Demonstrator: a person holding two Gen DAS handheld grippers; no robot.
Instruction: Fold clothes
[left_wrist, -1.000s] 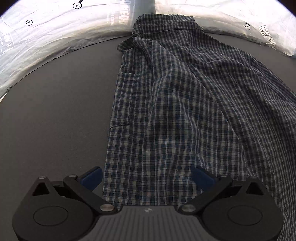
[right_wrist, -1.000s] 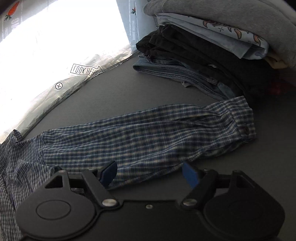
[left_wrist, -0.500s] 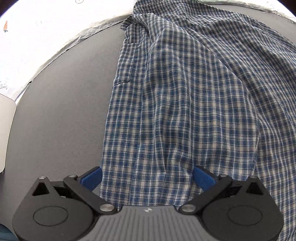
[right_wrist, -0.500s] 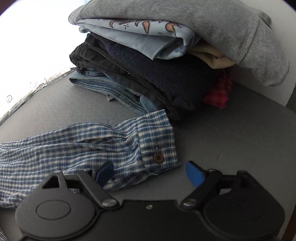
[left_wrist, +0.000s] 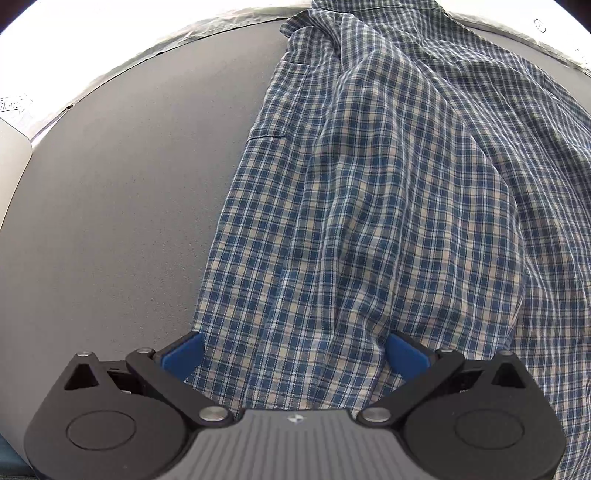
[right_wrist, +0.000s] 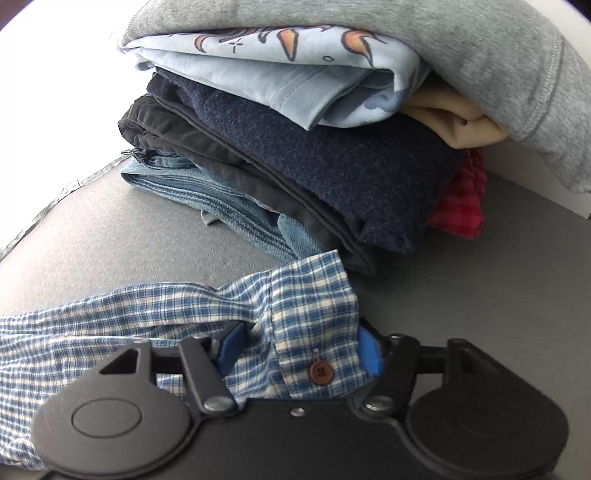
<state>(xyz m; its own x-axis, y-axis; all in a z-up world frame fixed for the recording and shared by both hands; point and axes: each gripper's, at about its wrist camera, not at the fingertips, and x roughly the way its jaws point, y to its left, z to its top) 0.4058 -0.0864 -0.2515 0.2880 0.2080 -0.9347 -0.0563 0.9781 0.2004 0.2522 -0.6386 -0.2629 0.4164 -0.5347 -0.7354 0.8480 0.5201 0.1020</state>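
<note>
The plaid shirt (left_wrist: 388, 206) lies spread on the grey desk (left_wrist: 122, 206), its sleeve cuff (right_wrist: 314, 317) reaching just short of the stack of folded clothes (right_wrist: 314, 155). Your right gripper (right_wrist: 297, 350) has its jaws closing around that cuff, the cloth and its brown button (right_wrist: 321, 372) between the blue pads. Your left gripper (left_wrist: 295, 356) stands wide open over the shirt's hem, gripping nothing.
</note>
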